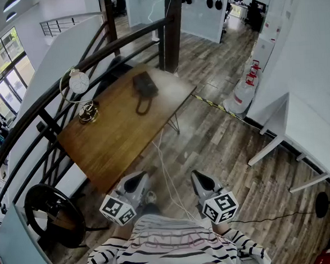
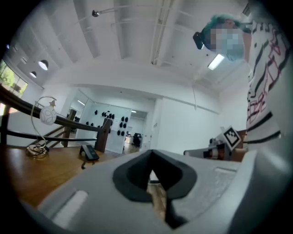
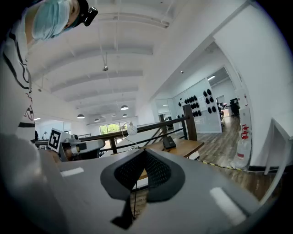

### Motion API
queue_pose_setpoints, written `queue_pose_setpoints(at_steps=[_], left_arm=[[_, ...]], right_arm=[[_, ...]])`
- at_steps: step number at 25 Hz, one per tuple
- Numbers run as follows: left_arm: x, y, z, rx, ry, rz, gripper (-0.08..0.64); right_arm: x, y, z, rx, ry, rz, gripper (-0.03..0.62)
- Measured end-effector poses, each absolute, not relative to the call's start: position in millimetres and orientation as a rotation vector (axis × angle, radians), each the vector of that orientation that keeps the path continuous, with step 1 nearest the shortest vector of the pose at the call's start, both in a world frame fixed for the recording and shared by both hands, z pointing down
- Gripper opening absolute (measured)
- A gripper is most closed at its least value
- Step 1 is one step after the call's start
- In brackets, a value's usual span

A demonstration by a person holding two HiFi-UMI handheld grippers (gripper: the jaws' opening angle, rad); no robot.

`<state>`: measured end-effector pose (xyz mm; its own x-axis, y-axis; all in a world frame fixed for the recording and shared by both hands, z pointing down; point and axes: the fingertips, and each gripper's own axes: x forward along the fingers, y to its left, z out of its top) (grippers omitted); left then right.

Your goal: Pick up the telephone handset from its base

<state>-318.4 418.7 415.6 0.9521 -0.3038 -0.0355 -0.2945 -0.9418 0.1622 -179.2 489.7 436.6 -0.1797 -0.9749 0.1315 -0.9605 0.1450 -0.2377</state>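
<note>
A dark telephone [image 1: 145, 85] with its handset on the base lies at the far end of a wooden table [image 1: 120, 137], its cord looping toward me. In the left gripper view the telephone [image 2: 89, 152] is small and far off; in the right gripper view the telephone [image 3: 169, 142] sits on the table's far end. My left gripper [image 1: 139, 180] and right gripper [image 1: 199, 180] are held close to my body, short of the table's near edge, both shut and empty. The jaws of the left gripper [image 2: 153, 179] and the right gripper [image 3: 137, 177] meet with nothing between them.
A round white ornament on a gold ring stand [image 1: 79, 84] and a small gold dish [image 1: 88, 113] sit on the table's left side. A dark railing [image 1: 50, 97] runs behind the table. A white cable [image 1: 167, 173] trails over the plank floor. A white table [image 1: 306, 130] stands at right.
</note>
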Motion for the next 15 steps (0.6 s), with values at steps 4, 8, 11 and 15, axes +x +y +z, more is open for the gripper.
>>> queue_pose_setpoints(at_steps=[4, 8, 11, 15], left_arm=[[-308.8, 428.6, 415.0, 2.955, -0.429, -0.089, 0.003], [-298.3, 428.3, 418.7, 2.944, -0.406, -0.093, 0.003], [-291.9, 419.9, 419.3, 2.926, -0.421, -0.105, 0.006], [-276.5, 404.7, 421.6, 2.898, -0.406, -0.105, 0.187]], right_arm=[[-175.6, 497.4, 435.1, -1.978, 2.331, -0.396, 0.000], [-167.5, 496.7, 436.1, -1.984, 2.321, -0.385, 0.000], [-160.5, 491.6, 433.2, -1.987, 2.305, -0.355, 0.006], [-150.8, 477.0, 433.2, -2.020, 2.305, -0.331, 0.104]])
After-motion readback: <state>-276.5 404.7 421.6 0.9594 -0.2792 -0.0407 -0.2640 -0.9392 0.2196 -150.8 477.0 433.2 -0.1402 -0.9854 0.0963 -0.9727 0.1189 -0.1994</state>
